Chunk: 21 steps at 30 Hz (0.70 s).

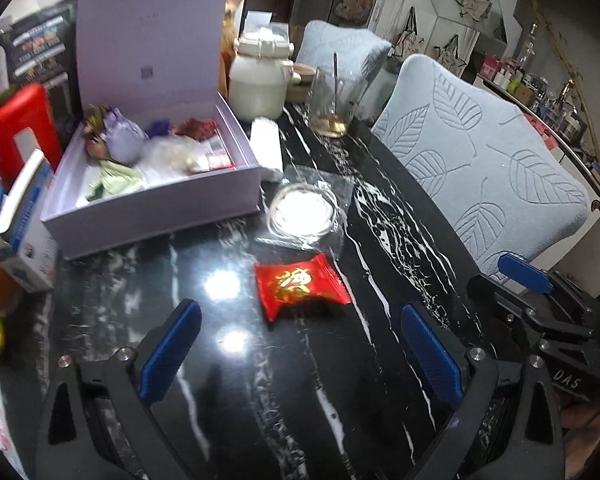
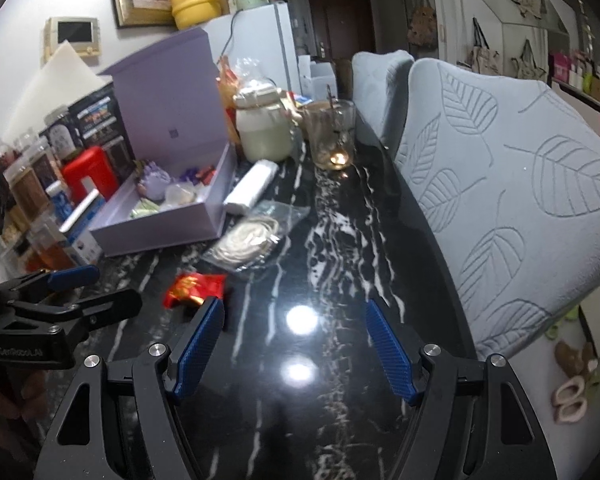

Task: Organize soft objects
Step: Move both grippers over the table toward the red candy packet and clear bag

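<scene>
A red foil packet (image 1: 300, 286) with gold print lies on the black marble table (image 1: 228, 380), just beyond my open left gripper (image 1: 300, 316). Behind it lies a clear bag holding a white coiled item (image 1: 302, 212). An open lilac box (image 1: 152, 200) at the left holds a purple pouch (image 1: 126, 140) and other soft wrapped things. In the right wrist view the red packet (image 2: 194, 286) sits left of my open, empty right gripper (image 2: 294, 310), with the clear bag (image 2: 248, 242) and lilac box (image 2: 168, 228) farther back. The left gripper (image 2: 86, 288) shows at the left edge there.
A cream jar (image 1: 258, 80), a glass with a spoon (image 1: 332, 104) and a white roll (image 1: 268, 148) stand behind the box. Red container (image 1: 22, 128) and cartons crowd the left edge. Two light blue leaf-patterned chair backs (image 1: 480, 168) line the table's right side.
</scene>
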Each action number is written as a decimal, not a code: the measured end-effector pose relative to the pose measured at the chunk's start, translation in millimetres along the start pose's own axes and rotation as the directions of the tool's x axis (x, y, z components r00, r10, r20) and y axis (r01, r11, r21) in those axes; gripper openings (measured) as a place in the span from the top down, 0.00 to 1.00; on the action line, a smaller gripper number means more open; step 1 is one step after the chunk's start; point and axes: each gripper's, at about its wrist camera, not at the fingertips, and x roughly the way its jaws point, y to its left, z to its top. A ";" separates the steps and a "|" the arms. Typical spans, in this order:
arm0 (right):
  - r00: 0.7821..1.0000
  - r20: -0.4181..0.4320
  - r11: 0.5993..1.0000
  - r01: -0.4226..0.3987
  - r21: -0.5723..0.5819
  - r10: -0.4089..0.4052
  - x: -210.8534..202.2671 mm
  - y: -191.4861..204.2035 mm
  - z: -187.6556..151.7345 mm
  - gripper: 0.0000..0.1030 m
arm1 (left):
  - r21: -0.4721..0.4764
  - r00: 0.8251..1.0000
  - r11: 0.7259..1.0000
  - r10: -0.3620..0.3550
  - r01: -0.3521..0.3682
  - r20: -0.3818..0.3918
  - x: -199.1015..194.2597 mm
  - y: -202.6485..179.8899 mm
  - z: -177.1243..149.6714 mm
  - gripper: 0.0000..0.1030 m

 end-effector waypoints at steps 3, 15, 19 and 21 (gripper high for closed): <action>1.000 -0.019 1.000 -0.003 -0.003 0.003 9.3 -4.2 -0.9 0.28 | 0.008 0.999 1.000 0.027 -0.027 -0.023 15.4 -4.8 3.0 0.01; 0.995 -0.093 0.999 0.022 0.026 -0.019 40.4 -27.7 2.9 0.28 | 0.002 0.989 0.998 0.066 -0.066 -0.135 69.2 -8.5 11.1 0.01; 0.994 -0.113 0.999 0.020 0.026 -0.016 49.3 -30.0 6.9 0.28 | 0.004 0.983 0.997 0.073 -0.074 -0.169 80.5 -5.0 11.7 0.01; 0.992 -0.122 1.000 0.017 0.022 -0.014 53.5 -29.6 8.8 0.28 | -0.001 0.979 0.996 0.088 -0.089 -0.186 85.5 -2.7 11.0 0.01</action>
